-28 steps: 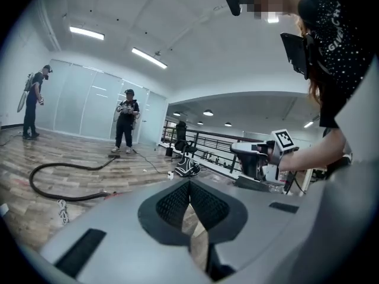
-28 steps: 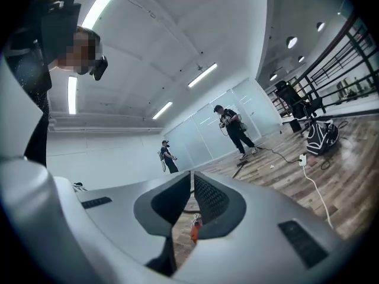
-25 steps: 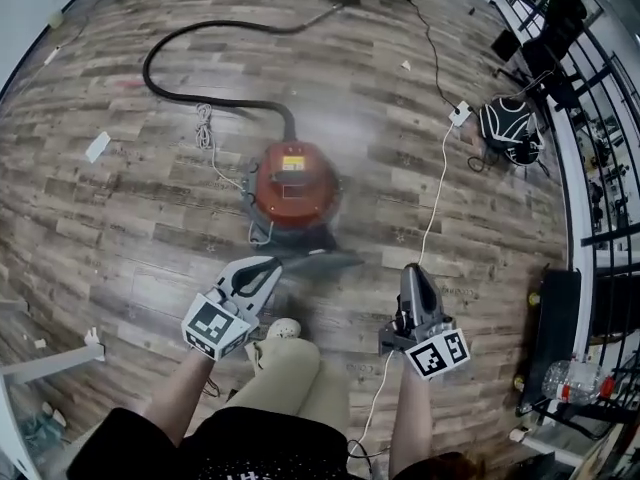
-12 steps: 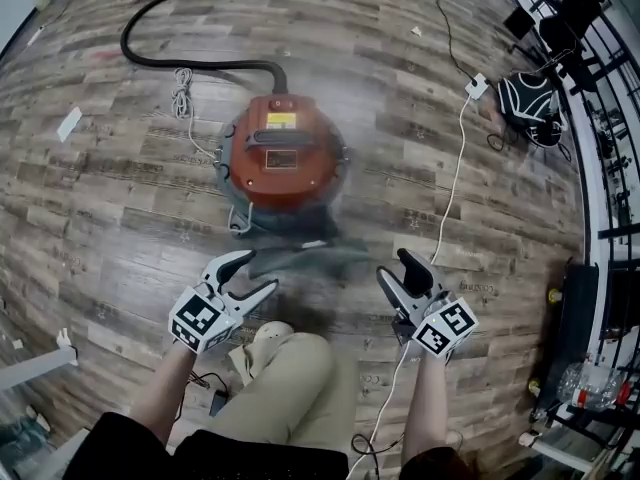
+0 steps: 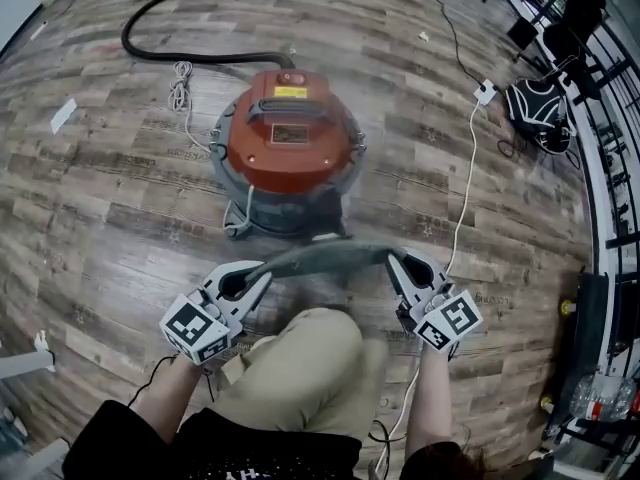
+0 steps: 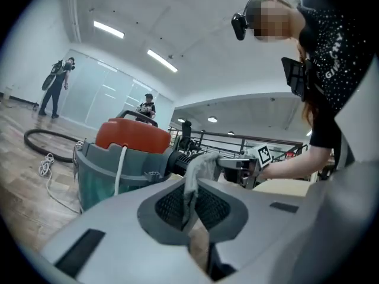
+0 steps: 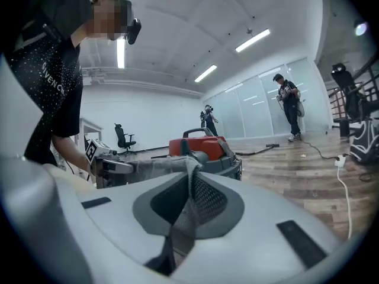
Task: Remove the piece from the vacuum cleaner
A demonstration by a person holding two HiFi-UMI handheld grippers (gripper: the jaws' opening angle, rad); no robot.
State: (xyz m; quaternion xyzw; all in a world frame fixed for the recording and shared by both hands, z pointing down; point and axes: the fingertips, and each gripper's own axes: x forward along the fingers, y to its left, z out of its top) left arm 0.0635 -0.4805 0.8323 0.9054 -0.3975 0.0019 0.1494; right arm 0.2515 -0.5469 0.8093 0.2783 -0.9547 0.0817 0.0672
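Note:
A red-lidded canister vacuum cleaner [image 5: 290, 153] stands on the wood floor just ahead of me. A long grey fabric piece [image 5: 325, 258] stretches in a shallow arc in front of it, between both grippers. My left gripper [image 5: 255, 276] is closing on its left end, and the cloth sits pinched between the pads [image 6: 189, 209]. My right gripper [image 5: 400, 268] is closing on the right end, and the fabric [image 7: 189, 188] is folded between its jaws. The vacuum cleaner [image 6: 127, 138] shows behind the cloth in the left gripper view.
A black hose [image 5: 170, 58] curves from the vacuum toward the far left. A white cable [image 5: 465, 198] runs along the right to a plug block. A black bag [image 5: 540, 113] and railing stand at the far right. My knee [image 5: 300, 368] is below the grippers. People stand far off.
The vacuum cleaner now sits closer in the head view. Both grippers opened half a second ago and have since closed on the ends of the grey piece, now stretched between them.

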